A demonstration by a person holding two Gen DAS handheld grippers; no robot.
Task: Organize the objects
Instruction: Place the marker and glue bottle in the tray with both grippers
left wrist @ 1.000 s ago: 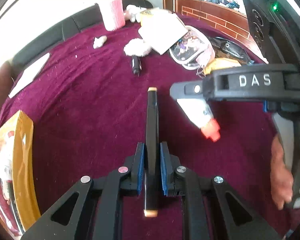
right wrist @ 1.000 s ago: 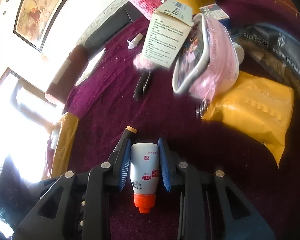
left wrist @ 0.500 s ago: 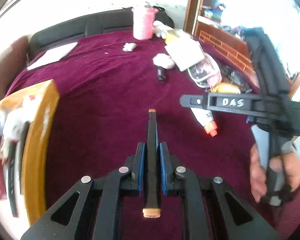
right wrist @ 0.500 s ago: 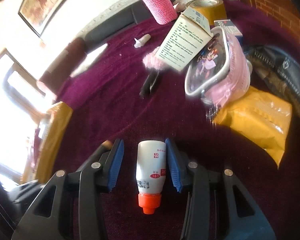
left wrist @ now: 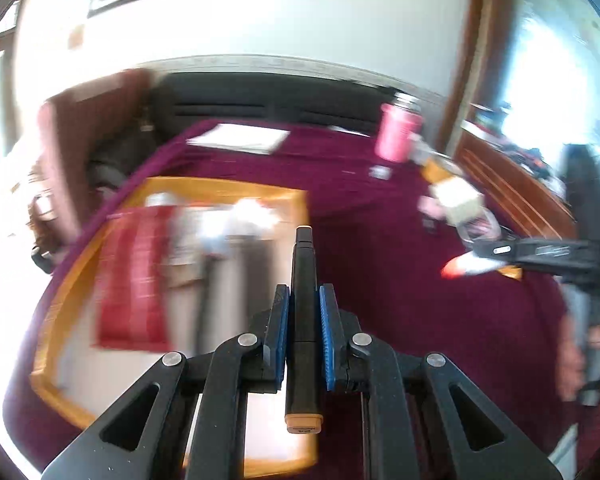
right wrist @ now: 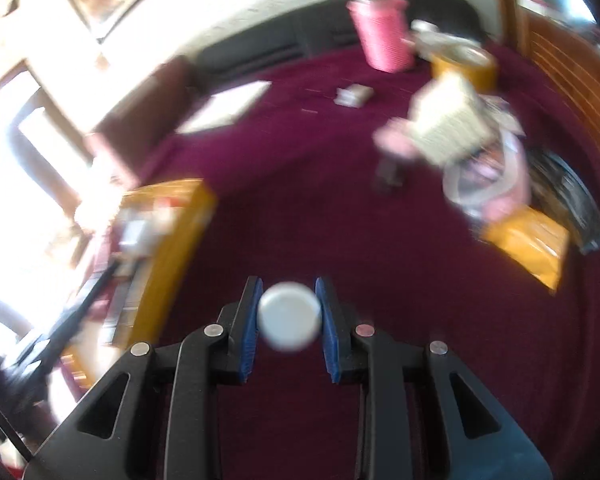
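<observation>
My left gripper [left wrist: 304, 300] is shut on a black marker with orange end caps [left wrist: 303, 320] and holds it in the air over the right part of an orange open box [left wrist: 60, 308]. My right gripper [right wrist: 288, 300] is shut on a white bottle with an orange-red cap [right wrist: 289, 316], seen end-on from its base. In the left wrist view the right gripper [left wrist: 496, 254] holds that bottle [left wrist: 470, 266] above the maroon cloth, cap pointing left. The orange box also shows in the right wrist view [right wrist: 172, 236] at left, with several items inside.
On the maroon cloth [right wrist: 300, 184] lie a pink knitted cup [right wrist: 382, 38], a white paper [right wrist: 228, 106], a tape roll [right wrist: 466, 66], a white carton [right wrist: 448, 124], a pink pouch [right wrist: 496, 184], a yellow packet [right wrist: 528, 244] and a small black item [right wrist: 388, 172].
Both grippers have swung left toward the orange box. The right gripper, open around the bottle half a second ago, has shut on it and lifted it. The left still holds the marker.
</observation>
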